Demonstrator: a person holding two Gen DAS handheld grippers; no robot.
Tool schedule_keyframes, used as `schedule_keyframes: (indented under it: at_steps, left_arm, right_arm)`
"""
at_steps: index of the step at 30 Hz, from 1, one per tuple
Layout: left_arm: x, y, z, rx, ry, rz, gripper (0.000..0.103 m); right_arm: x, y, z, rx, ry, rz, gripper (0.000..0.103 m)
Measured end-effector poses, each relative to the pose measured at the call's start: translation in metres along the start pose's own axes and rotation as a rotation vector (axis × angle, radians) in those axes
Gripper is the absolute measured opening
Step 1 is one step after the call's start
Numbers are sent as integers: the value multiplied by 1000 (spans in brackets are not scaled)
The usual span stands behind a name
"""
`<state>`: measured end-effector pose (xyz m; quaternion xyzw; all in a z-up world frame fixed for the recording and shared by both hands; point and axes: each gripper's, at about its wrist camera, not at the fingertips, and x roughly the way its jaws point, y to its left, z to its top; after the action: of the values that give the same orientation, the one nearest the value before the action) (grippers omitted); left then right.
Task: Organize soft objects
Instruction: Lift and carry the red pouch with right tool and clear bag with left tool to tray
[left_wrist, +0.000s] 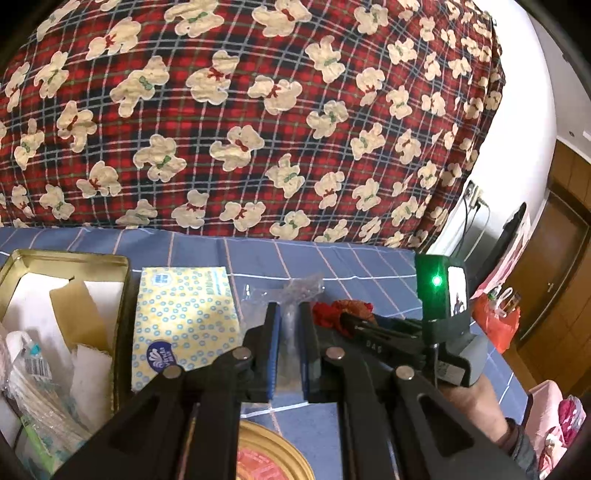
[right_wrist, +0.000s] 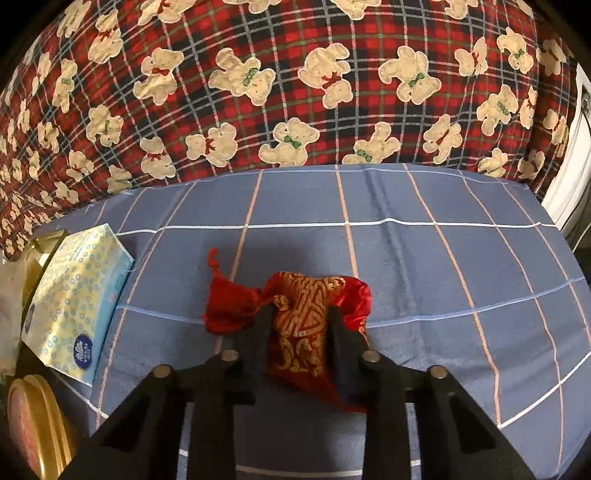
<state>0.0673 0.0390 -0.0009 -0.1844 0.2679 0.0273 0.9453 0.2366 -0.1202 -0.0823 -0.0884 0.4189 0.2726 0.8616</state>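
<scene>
Red pouch (right_wrist: 314, 317) pinched by down-tilted right tool (right_wrist: 298, 314).

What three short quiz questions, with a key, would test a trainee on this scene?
1. True or false: the right gripper has its jaws shut on the red and gold satin drawstring pouch.
2. Which thing lies directly beside the open gold metal tin? A) the yellow and blue soft tissue pack B) a green glass bottle C) a white ceramic cup
3. Fill in: the left gripper pinches a crinkled clear bag made of ___.

Key: 1 true; 2 A; 3 plastic.
</scene>
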Motion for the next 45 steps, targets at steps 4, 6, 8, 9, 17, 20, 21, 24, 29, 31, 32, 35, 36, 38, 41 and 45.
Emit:
schedule_keyframes:
  at_steps: [4,6,8,9,17,20,21,24,29,31,32,35,36,38,41,45]
  left_arm:
    - [-3,4,2,-19,-11,-16,6]
    - [-5,12,4,-42,-16,-16,6]
    - [-6,20,5,-72,-19,-17,6]
    - [-7,24,6,-84,-20,-14,6]
    - [-13,25,8,-81,-35,3,6]
    - [-16,23,9,-57,-50,34,6]
    - [-17,23,10,-50,-55,51,6]
    - [-18,28,12,-44,-65,90,6]
    - [-19,38,13,-60,-67,141,7]
    - [-20,40,13,-58,-71,166,6]
    - [-21,41,13,-59,-76,172,6]
    - [-25,40,13,-47,-92,202,6]
    - [-26,40,13,-45,-98,207,6]
    - [-27,41,13,-46,-104,211,6]
    - [-30,42,14,-43,-116,224,6]
    - [-34,43,15,-40,-139,250,6]
  right_arm:
    - [-1,-3,-2,24,-18,21,20]
    - [-3,-4,-3,42,-30,34,18]
    - [-4,-5,-2,56,-37,53,18]
    - [-6,-4,-3,65,-45,63,17]
    - [-23,1,1,96,-141,120,17]
    - [-28,2,1,118,-171,154,17]
    - [-31,3,1,122,-186,162,17]
    - [-39,8,2,119,-235,182,17]
    - [-50,15,2,136,-294,235,17]
    - [-55,20,1,131,-315,243,17]
    - [-57,22,1,130,-324,258,17]
    - [-65,28,1,131,-356,286,17]
    - [-66,30,1,126,-364,290,17]
    - [-73,36,1,111,-393,298,17]
    - [-79,43,1,100,-415,309,17]
    - [-80,49,4,98,-422,327,17]
